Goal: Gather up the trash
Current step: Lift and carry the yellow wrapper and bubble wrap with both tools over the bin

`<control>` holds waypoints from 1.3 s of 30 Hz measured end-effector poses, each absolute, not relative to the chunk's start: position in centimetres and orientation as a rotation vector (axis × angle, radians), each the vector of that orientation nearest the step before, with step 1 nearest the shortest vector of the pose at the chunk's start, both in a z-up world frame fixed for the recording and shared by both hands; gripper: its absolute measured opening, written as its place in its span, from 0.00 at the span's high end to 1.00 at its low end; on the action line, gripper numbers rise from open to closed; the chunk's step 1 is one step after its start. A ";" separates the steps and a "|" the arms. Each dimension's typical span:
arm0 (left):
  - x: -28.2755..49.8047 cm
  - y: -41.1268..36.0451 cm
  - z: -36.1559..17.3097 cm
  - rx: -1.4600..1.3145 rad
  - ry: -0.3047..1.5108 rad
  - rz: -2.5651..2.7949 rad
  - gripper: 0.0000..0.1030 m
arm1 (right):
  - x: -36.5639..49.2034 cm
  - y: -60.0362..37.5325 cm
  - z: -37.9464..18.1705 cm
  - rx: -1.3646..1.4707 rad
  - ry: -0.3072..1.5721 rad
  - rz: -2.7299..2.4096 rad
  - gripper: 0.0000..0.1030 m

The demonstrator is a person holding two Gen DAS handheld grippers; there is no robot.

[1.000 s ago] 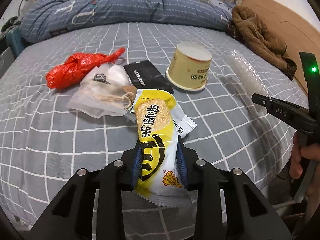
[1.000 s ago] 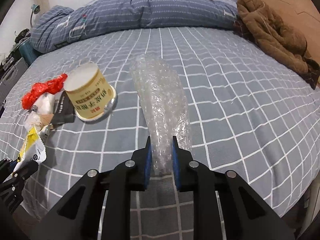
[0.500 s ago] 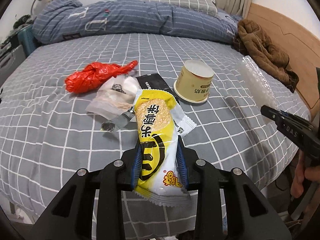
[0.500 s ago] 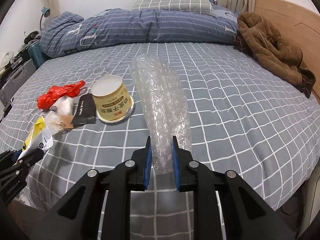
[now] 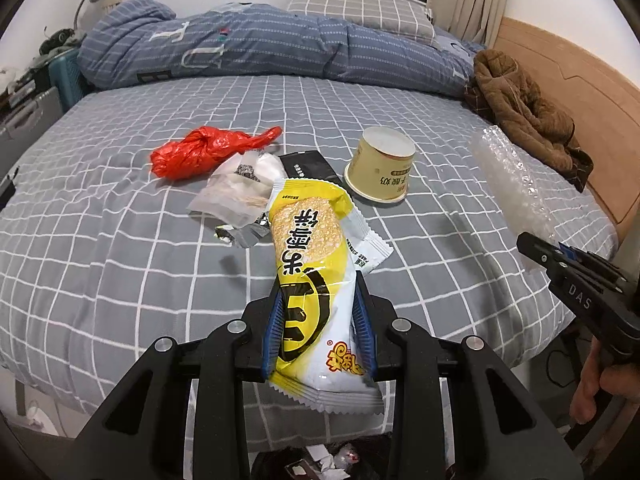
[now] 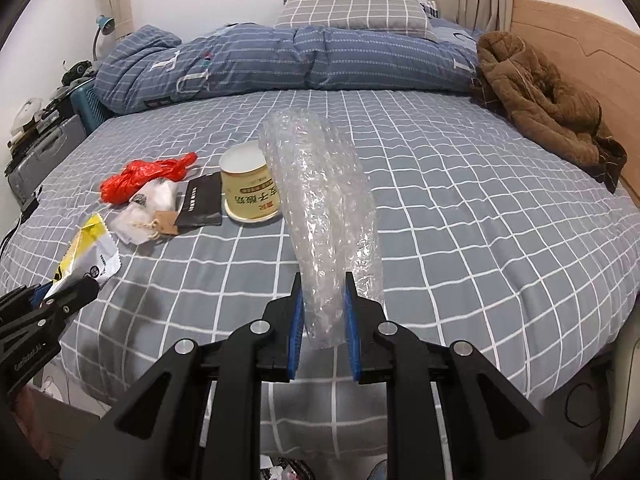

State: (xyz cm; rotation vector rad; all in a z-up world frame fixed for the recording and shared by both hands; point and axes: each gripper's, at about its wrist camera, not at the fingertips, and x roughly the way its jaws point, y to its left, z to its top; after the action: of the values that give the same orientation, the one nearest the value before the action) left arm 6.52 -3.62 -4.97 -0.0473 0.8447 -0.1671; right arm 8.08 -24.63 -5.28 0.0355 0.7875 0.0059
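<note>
My left gripper (image 5: 318,320) is shut on a yellow snack wrapper (image 5: 312,268), held up above the bed's near edge. A roll of clear bubble wrap (image 6: 320,204) sticks up from my right gripper (image 6: 322,320), which is shut on it. On the grey checked bed (image 5: 120,260) lie a red plastic bag (image 5: 200,152), a white translucent pouch with a tag (image 5: 236,192), a black packet (image 5: 308,164) and an upturned yellow paper cup (image 5: 380,168). The right gripper with the bubble wrap (image 5: 516,184) shows at the right of the left wrist view; the left gripper's snack wrapper (image 6: 86,252) shows at the left of the right wrist view.
A blue folded quilt (image 6: 280,60) and a pillow (image 6: 352,12) lie at the far side. A brown coat (image 6: 544,100) sits by the wooden headboard (image 6: 580,40). Below the bed edge a dark bin with trash (image 5: 320,460) shows. Cluttered furniture stands at the left (image 6: 44,136).
Both grippers have pulled back and risen from the bed, each still holding its item. The trash on the bed looks farther away, and the bin has come into view below.
</note>
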 end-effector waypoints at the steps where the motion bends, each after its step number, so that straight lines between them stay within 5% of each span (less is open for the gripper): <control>1: 6.3 -3.5 -4.9 -0.049 0.844 -0.165 0.70 | 7.8 -24.6 -5.2 0.035 0.786 0.007 0.83; 39: -3.6 -4.2 -3.8 -0.053 0.833 -0.167 0.70 | -3.5 -21.2 -3.7 0.016 0.756 0.068 0.83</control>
State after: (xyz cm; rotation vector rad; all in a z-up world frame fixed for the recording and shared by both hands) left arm -3.59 -4.22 -3.76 -0.0529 0.8330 -0.1668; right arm -3.49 -21.20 -3.67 0.0164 0.7559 0.0677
